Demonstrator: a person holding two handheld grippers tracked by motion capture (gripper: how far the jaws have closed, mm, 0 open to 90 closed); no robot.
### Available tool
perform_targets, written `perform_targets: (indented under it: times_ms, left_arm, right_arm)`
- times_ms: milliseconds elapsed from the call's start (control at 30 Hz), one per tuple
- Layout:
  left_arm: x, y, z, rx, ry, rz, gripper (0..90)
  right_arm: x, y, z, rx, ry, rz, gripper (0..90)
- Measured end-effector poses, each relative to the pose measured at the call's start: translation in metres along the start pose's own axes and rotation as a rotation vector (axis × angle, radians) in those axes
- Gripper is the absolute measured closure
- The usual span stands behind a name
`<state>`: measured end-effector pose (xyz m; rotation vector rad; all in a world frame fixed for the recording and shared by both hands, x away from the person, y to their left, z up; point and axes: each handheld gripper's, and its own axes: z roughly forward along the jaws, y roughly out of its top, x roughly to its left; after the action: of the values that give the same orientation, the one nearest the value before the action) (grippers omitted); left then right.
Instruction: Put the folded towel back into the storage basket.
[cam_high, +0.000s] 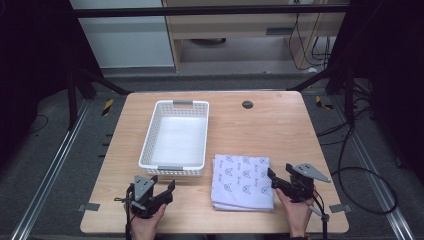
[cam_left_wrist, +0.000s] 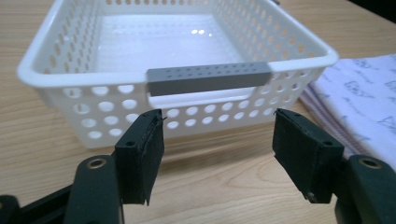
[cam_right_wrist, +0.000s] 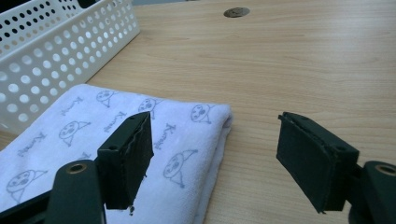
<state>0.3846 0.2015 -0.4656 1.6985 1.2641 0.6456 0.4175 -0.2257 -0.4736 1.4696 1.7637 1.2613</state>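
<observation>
A folded white towel (cam_high: 243, 182) lies flat on the counter (cam_high: 280, 130), just right of the white basket (cam_high: 149, 146). The towel's long axis runs away from the person. The right gripper (cam_high: 274, 179), jaws wide and empty, sits at the towel's right edge, much nearer than the left gripper (cam_high: 164, 189), also wide, which faces the basket. The towel's print reads roughly "Kuma"; I cannot be sure.

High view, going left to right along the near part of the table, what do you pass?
Left tool → basket → folded towel → right tool.
</observation>
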Motion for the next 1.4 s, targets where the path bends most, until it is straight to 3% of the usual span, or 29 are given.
perform_targets:
  times_ms: [433, 867, 1233, 1400]
  left_arm:
    - [-0.032, 0.008, 0.006, -0.018, -0.075, 0.037, 32.8]
    - [-0.066, 0.012, 0.02, 0.013, -0.149, 0.097, 33.4]
    - [-0.078, 0.013, 0.03, 0.042, -0.202, 0.105, 37.1]
    - [-0.087, 0.013, 0.038, 0.07, -0.212, 0.136, 38.9]
  right_arm:
    - [0.008, 0.002, 0.001, 0.0, 0.032, -0.026, 26.9]
    - [0.014, 0.012, 0.005, 0.019, 0.044, -0.059, 27.3]
    - [0.02, 0.026, 0.007, 0.014, 0.021, -0.093, 29.7]
    - [0.02, 0.029, 0.011, 0.03, 0.025, -0.093, 32.7]
